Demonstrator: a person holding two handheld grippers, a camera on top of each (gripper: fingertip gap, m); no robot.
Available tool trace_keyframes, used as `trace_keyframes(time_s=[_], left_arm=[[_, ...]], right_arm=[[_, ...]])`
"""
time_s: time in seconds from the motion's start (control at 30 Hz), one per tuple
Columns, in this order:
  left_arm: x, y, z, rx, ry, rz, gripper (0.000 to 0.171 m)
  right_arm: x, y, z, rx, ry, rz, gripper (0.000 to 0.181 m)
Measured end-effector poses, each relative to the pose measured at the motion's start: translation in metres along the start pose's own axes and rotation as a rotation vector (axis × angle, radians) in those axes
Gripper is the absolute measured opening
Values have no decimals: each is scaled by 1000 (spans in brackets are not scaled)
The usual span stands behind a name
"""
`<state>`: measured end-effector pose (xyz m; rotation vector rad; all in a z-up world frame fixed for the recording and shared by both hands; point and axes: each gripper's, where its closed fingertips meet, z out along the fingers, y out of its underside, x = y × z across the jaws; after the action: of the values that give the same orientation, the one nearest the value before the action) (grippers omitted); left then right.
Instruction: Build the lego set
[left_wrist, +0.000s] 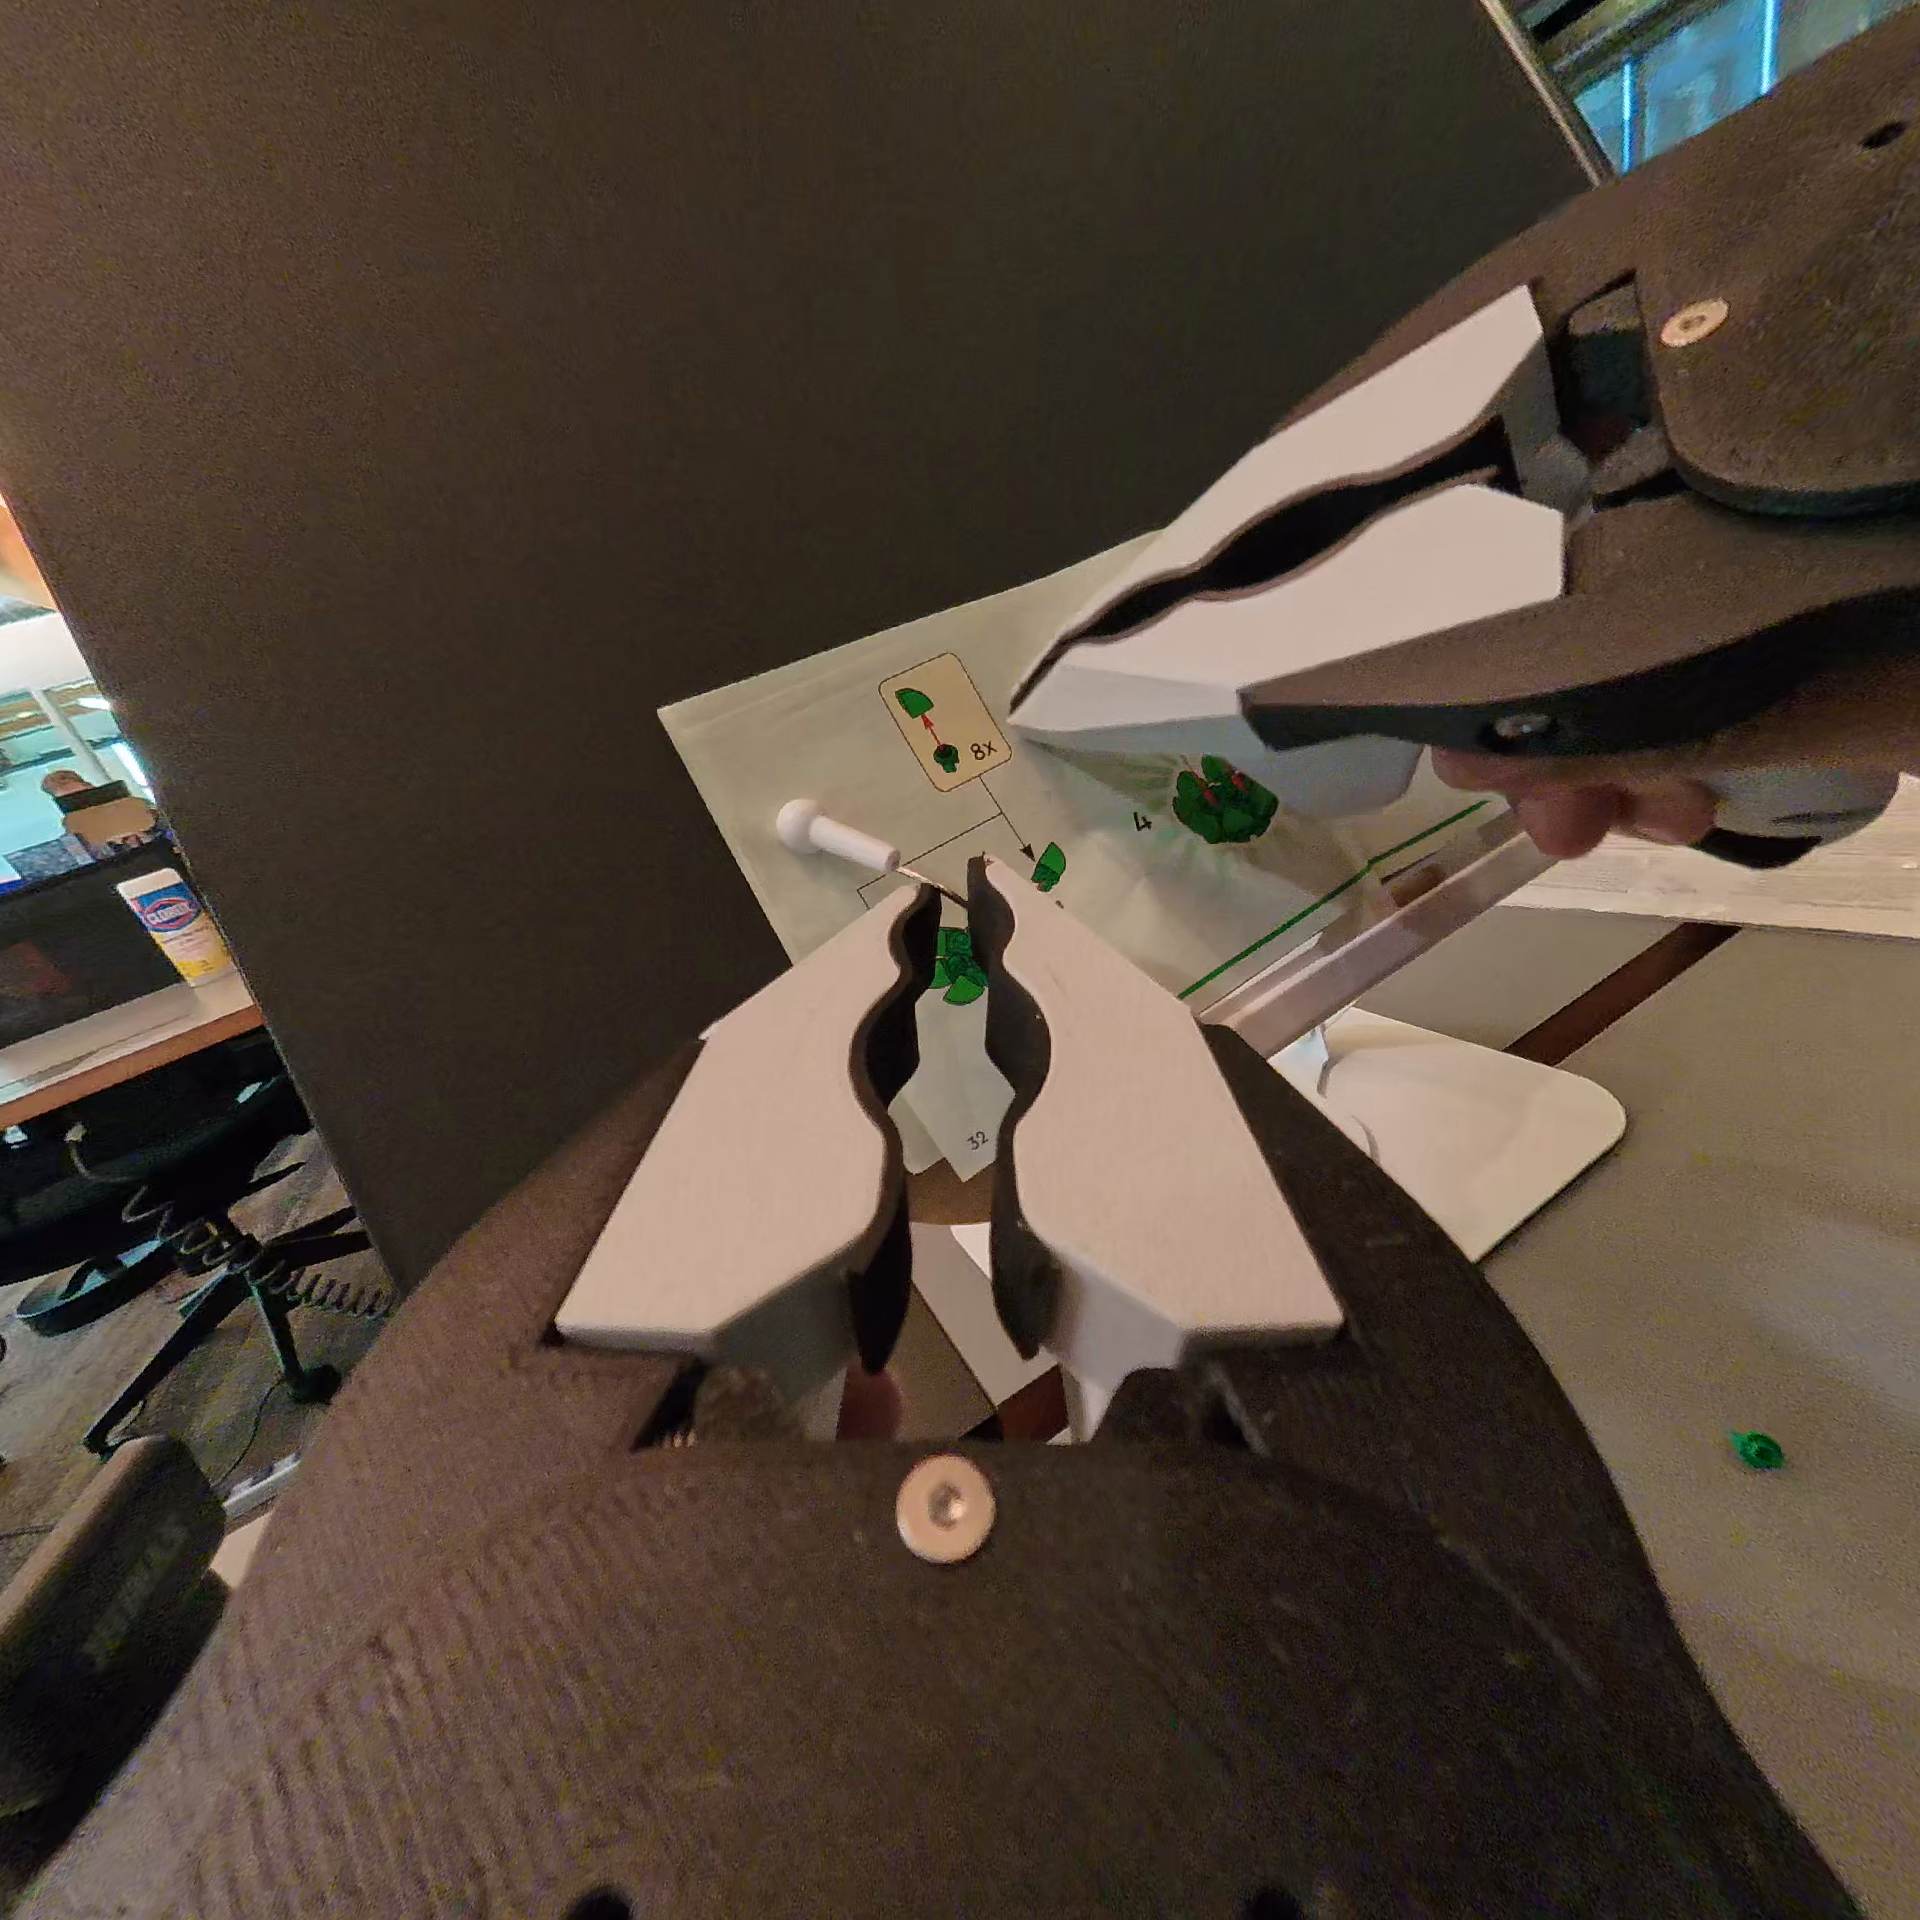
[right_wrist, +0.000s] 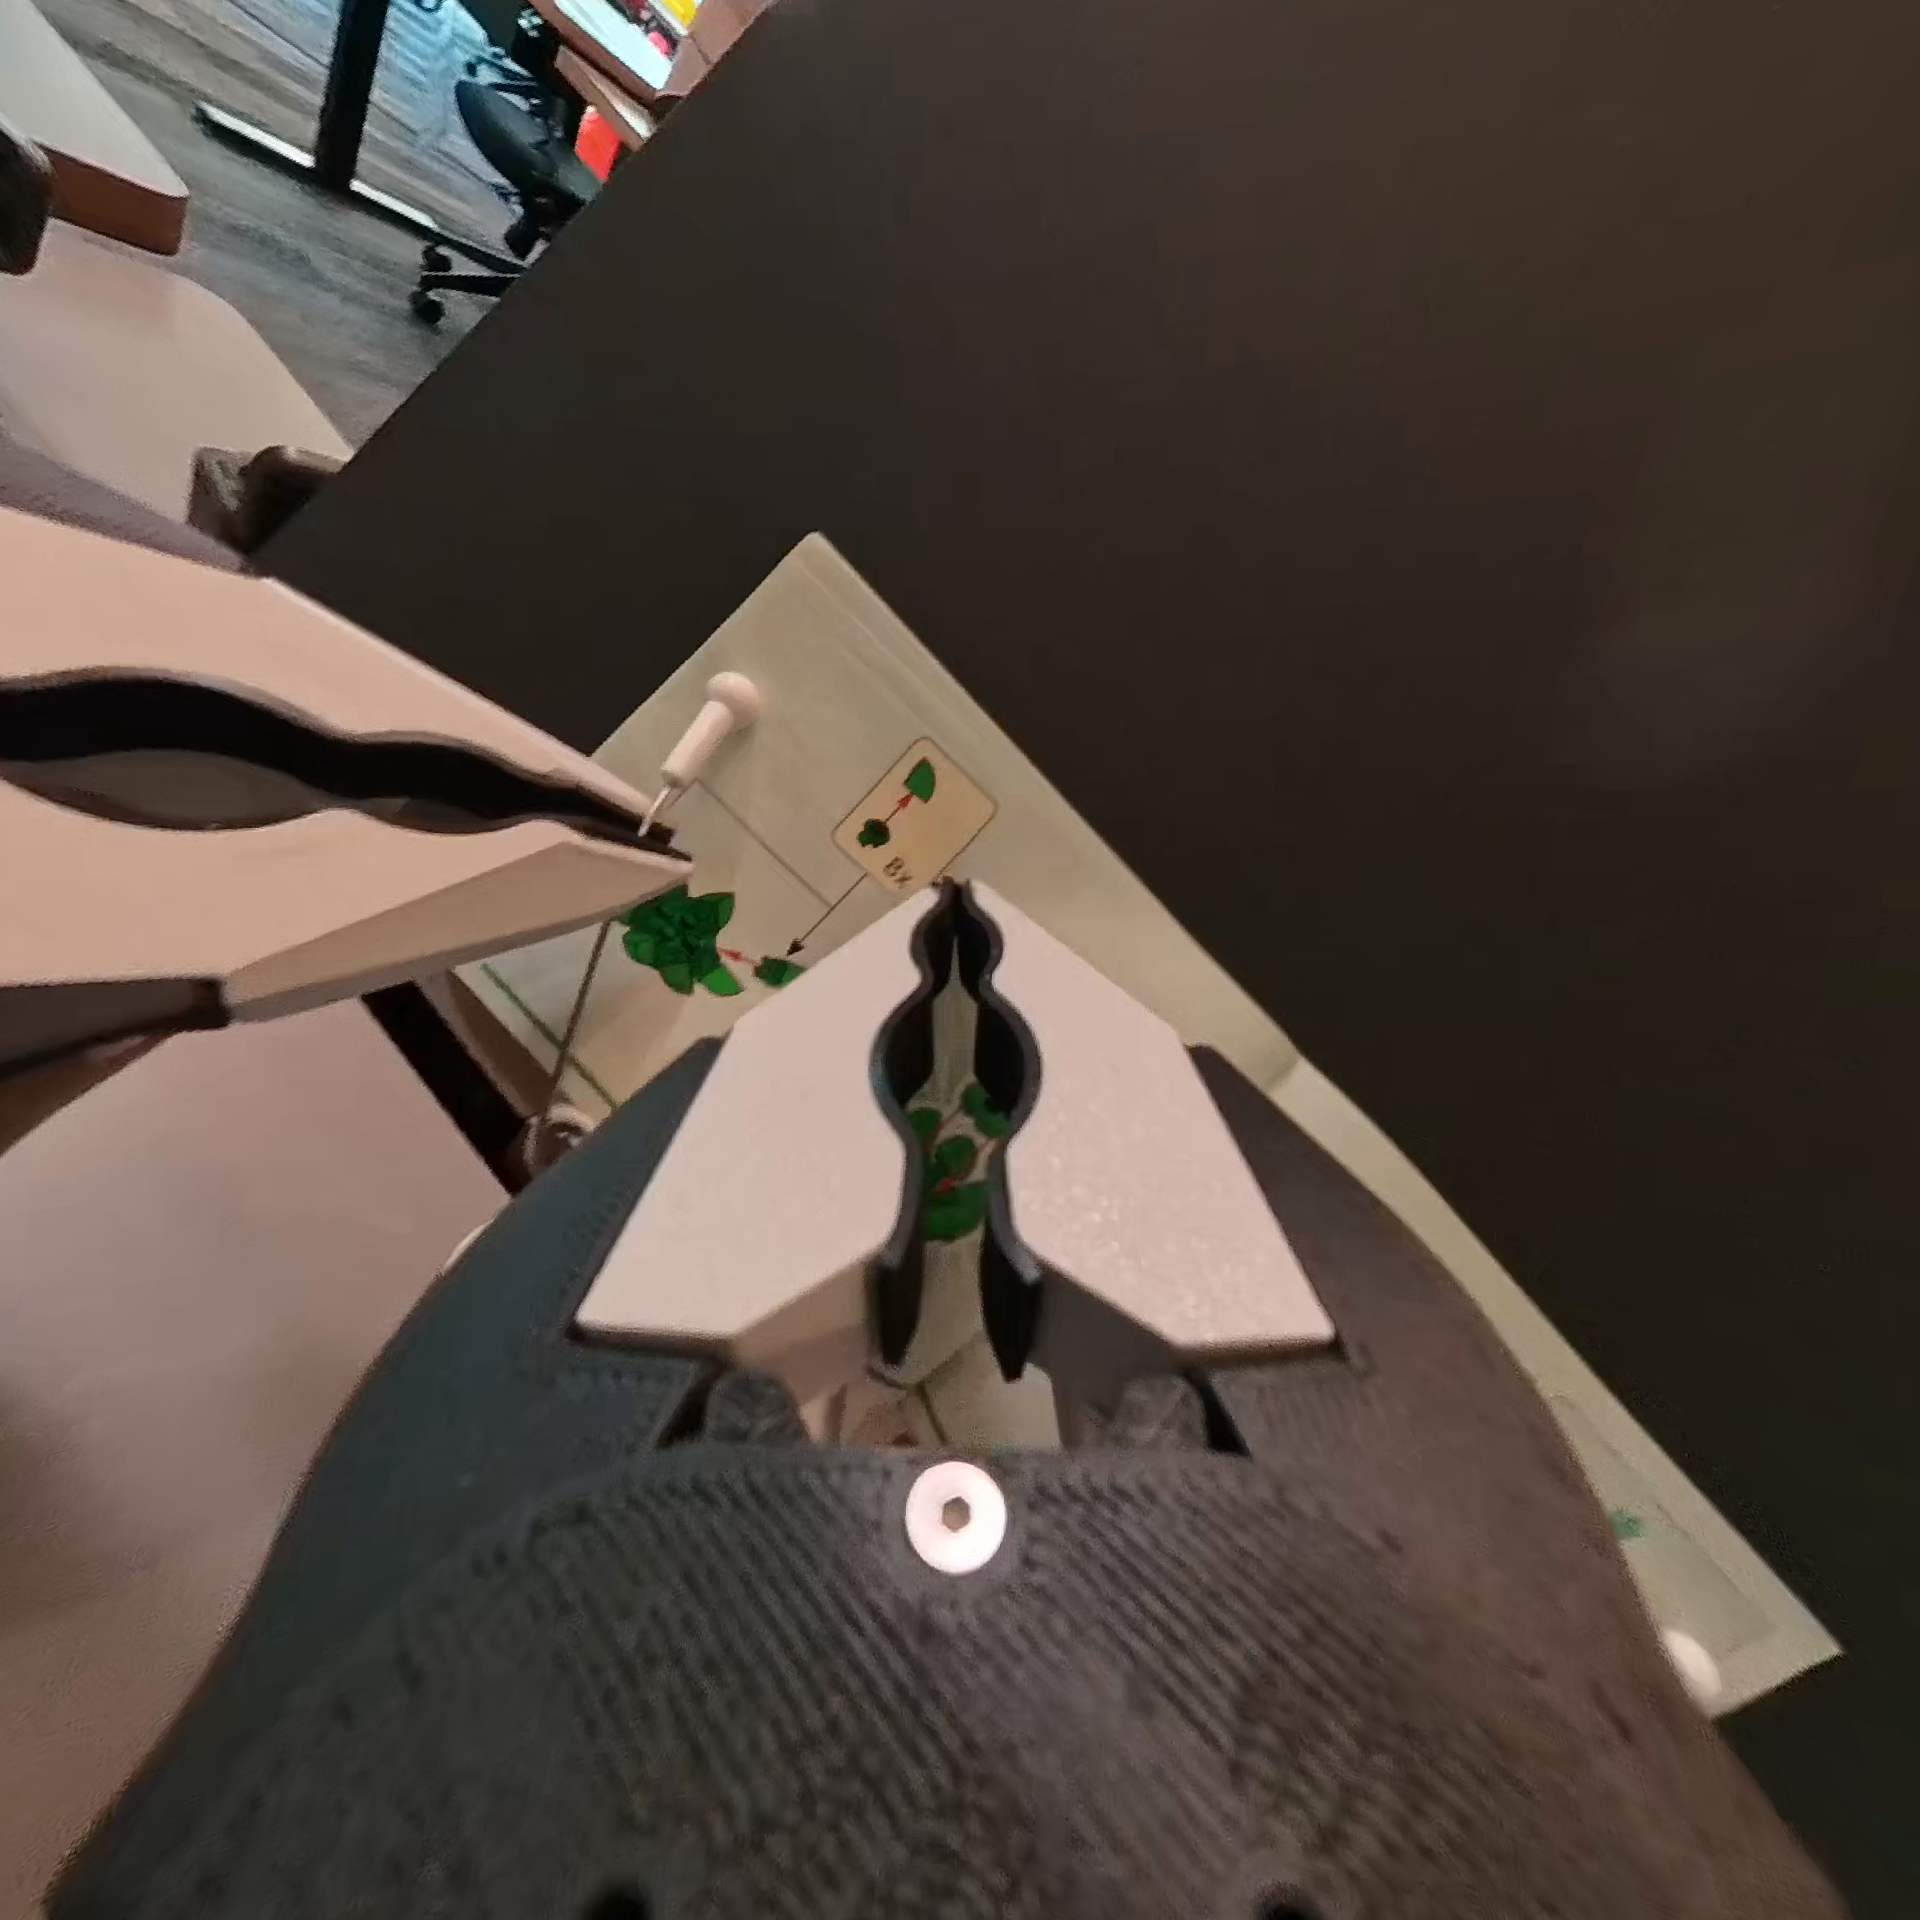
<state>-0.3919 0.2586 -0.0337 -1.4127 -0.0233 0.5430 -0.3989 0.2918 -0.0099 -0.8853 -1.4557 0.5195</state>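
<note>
Behind the grey table (left_wrist: 1714, 1195), a dark partition (left_wrist: 623, 416) screens an office.

A dark panel (left_wrist: 623, 416) stands upright along the table's (left_wrist: 1714, 1195) far edge and fills most of both views. Past the panel's left edge lie an office floor (right_wrist: 281, 239), black wheeled chairs (right_wrist: 520, 156), and a desk (left_wrist: 125, 1049) carrying a tub of wipes (left_wrist: 182, 925).
</note>
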Motion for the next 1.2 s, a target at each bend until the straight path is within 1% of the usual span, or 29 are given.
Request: trace_keyframes(time_s=[0.13,0.3,0.47,0.6,0.67,0.77,0.8,0.83,0.87,0.93,1.03,1.13,1.2], left_arm=[[-1,0,-1,-4,-5,8,1],[-4,-1,-4,2,-50,57,0],[-6,1,-5,0,-42,22,0],[-6,1,-4,3,-38,16,0],[-6,1,-4,2,-38,17,0],[-5,0,-6,11,-38,44,1],[1,-4,-7,37,-4,62,21],[5,-9,-10,64,12,82,36],[2,-19,-13,105,-11,91,46],[-3,-42,-22,191,-25,78,54],[-14,-70,-32,247,-55,68,54],[-22,-101,-43,296,-89,76,42],[-28,-127,-52,332,-133,67,23]], right_arm=[[3,-5,3,3,-5,23,0],[4,-5,4,-5,-2,27,0],[14,-8,5,-8,86,-2,0],[8,-9,4,-12,56,-7,0],[8,-17,-3,30,45,9,0],[12,-37,-34,101,38,63,0],[13,-42,-48,117,26,79,0],[13,-46,-64,127,15,91,0],[13,-49,-81,132,5,100,0],[15,-53,-118,143,8,121,0],[16,-50,-171,150,39,193,0],[-2,-39,-214,178,8,367,0],[-33,-26,-231,176,-79,549,0]])
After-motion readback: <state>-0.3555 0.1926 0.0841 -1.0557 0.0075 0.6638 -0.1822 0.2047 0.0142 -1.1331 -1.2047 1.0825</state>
